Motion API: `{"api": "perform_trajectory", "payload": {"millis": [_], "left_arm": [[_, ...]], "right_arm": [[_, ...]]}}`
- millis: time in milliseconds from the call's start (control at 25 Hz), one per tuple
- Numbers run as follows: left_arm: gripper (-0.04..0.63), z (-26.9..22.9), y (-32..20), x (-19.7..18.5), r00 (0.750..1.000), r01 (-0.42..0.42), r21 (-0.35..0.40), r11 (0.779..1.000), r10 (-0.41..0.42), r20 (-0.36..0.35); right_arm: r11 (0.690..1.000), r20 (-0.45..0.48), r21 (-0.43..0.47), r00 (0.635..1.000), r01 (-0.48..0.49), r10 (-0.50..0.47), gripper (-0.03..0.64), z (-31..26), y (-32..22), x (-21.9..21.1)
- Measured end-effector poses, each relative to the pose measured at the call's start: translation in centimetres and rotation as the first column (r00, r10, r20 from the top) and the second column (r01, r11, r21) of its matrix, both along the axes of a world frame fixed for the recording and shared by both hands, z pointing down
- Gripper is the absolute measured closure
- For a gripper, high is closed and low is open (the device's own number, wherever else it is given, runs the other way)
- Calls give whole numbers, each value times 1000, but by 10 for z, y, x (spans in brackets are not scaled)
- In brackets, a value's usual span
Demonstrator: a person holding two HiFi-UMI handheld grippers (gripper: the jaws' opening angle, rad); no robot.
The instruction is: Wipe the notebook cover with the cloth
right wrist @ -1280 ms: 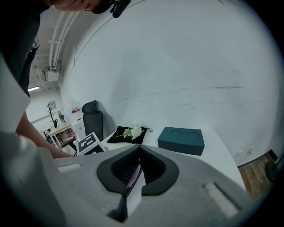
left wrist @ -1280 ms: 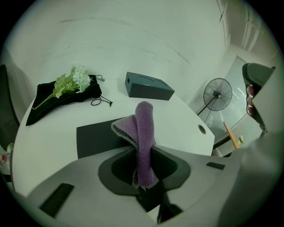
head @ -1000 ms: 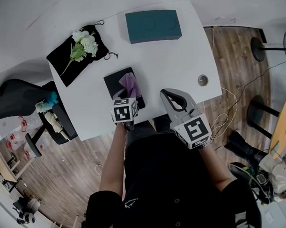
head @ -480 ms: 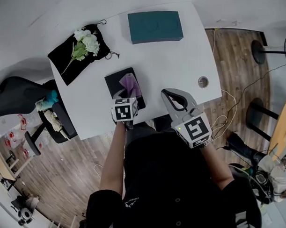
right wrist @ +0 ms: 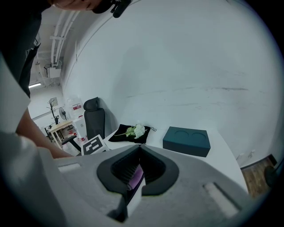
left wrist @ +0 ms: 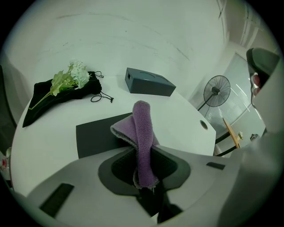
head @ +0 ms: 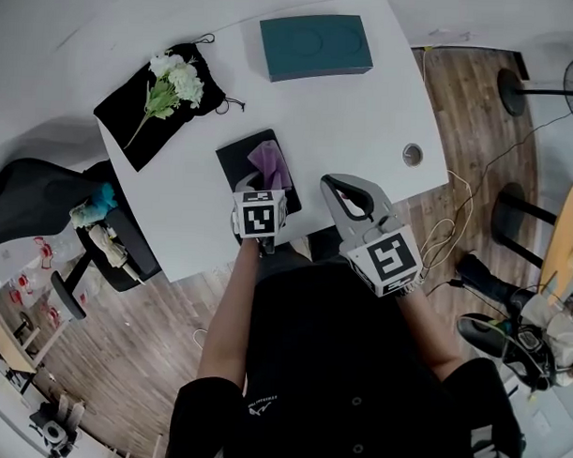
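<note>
A black notebook [head: 240, 162] lies flat near the white table's front edge. My left gripper [head: 258, 184] is shut on a purple cloth [head: 270, 163], which droops onto the notebook's right half. In the left gripper view the cloth [left wrist: 142, 133] stands up between the jaws of the left gripper [left wrist: 143, 151], with the notebook [left wrist: 94, 138] just beyond. My right gripper [head: 329, 187] hovers to the right of the notebook, shut, with nothing in it. In the right gripper view the right gripper [right wrist: 140, 146] has its tips closed, and a bit of the cloth [right wrist: 135, 178] shows beyond them.
A teal box [head: 315, 46] sits at the back of the table [head: 366, 104]. White flowers [head: 171, 84] lie on a black pouch [head: 131, 119] at the back left. A cable hole [head: 413, 154] is at the right. An office chair [head: 43, 201] stands left of the table.
Very little: the left gripper with the cloth has shifted slightly over the notebook. The right gripper holds its place, still shut.
</note>
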State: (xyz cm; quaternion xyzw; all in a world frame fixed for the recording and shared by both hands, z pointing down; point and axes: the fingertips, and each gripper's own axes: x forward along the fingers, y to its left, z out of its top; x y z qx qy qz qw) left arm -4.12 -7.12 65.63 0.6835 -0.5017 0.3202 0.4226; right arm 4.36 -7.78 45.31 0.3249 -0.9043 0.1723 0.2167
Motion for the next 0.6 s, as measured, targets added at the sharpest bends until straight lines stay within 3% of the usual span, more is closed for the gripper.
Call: {"api": "perform_trajectory", "payload": {"millis": [600], "left_arm": [[511, 2, 7, -12, 999, -35, -9, 999, 35, -2]], "right_arm": [[999, 0, 0, 999, -35, 35, 612, -1, 7, -26]]}}
